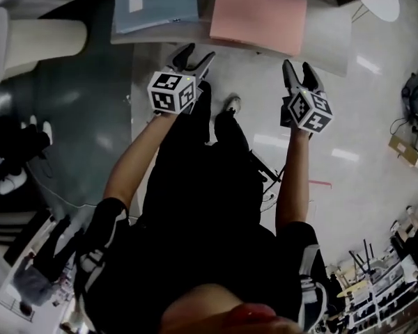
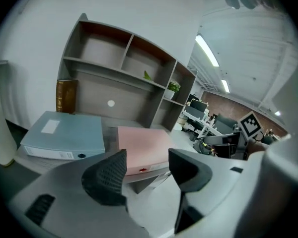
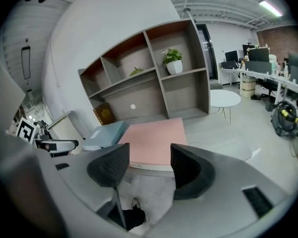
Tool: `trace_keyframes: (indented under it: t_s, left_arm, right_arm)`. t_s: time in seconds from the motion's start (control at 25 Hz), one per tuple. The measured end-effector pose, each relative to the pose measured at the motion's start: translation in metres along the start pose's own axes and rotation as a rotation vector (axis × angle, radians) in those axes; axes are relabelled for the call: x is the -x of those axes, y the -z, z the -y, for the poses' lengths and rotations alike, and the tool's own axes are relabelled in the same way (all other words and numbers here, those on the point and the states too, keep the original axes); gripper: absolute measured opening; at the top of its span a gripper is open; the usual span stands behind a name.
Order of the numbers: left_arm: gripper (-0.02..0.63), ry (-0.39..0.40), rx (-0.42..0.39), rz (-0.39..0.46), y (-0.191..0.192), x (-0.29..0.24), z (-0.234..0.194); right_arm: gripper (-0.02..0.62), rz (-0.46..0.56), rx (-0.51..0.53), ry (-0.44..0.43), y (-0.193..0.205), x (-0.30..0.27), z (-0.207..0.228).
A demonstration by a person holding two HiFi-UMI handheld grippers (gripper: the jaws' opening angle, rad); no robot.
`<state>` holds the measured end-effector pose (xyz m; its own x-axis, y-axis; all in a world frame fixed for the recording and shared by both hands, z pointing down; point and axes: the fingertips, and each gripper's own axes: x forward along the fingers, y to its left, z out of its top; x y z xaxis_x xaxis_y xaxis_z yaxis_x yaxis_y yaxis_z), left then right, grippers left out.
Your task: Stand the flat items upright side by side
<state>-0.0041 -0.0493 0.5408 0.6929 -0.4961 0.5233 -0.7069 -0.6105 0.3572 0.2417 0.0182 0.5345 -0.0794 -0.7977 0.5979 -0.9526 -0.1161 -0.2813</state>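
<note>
The grey tabletop [image 1: 327,40], backed by an open shelf unit [image 2: 124,78], carries the blue binder [image 1: 155,4] lying flat on the left and the pink binder [image 1: 258,16] flat just beside it. My left gripper [image 1: 199,52] and right gripper [image 1: 297,66] hang short of the near edge, both sets of jaws apart and empty. The binders look stiff with smooth covers that may slip, so I'd clamp the near spine edge and tip each up.
</note>
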Motion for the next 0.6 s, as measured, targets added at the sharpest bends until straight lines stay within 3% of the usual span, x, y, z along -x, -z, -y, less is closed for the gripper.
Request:
trace_keyframes:
  t_s: [0.36,0.6]
  left_arm:
    - [0.285,0.001,0.079,-0.097,0.024,-0.079,-0.046]
    - [0.302,0.009,0.117,-0.168,0.043,-0.111,-0.062]
  right_arm:
    - [0.296,-0.122,-0.081,0.056,0.025,-0.082,0.062]
    - [0.311,-0.15,-0.155,0.114,0.041,-0.1,0.094]
